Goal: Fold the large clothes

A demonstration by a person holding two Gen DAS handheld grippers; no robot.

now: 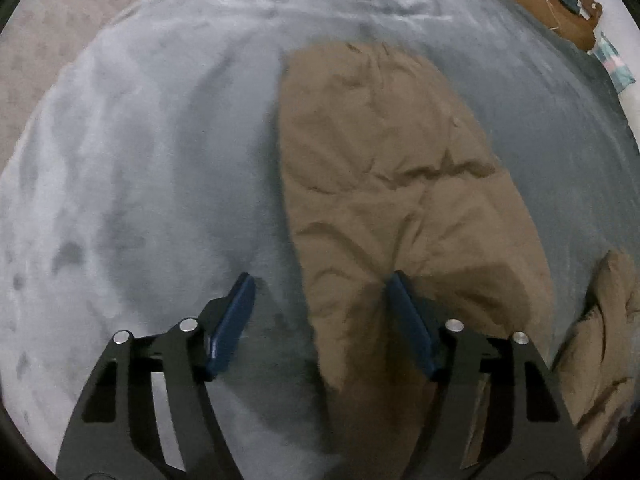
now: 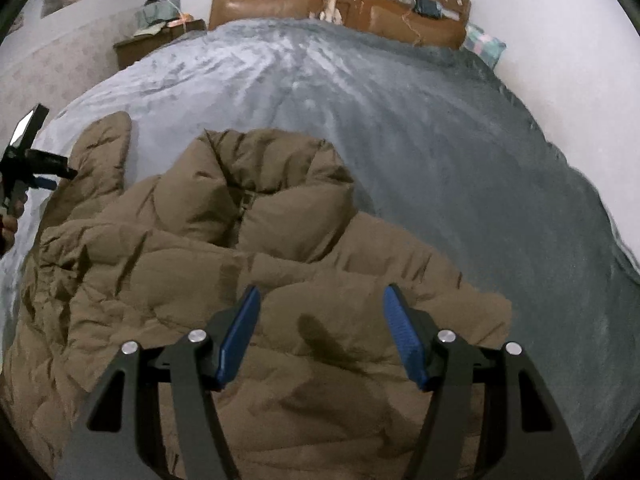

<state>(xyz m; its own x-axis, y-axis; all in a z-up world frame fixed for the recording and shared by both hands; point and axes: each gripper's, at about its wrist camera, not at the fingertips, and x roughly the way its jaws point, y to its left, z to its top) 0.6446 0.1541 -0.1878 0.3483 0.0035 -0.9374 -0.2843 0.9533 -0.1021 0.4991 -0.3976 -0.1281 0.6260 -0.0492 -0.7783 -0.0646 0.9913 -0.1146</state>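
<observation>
**Both tools open over the coat, sleeve fold about to start**

The left tool (image 1: 320, 320) points steeply down with its blue pads (image 1: 232, 324) apart and nothing pressed between them; one pad sits over the bed's grey blanket (image 1: 140, 160), the other over the brown sleeve (image 1: 380, 160), which lies stretched out flat on the blanket. The right tool (image 2: 320, 332) hangs open too, empty, just above the body of the brown puffer coat (image 2: 248, 280) — collar and zip toward the headboard (image 2: 280, 4), the coat rumpled but spread across the near part of the bed.

The step in hand looks like the approach for a sleeve fold. Next, the left tool needs to close on the sleeve's edge and carry it across the chest, while the right finds its own hold — probably the other sleeve, which is not clearly shown.
</observation>
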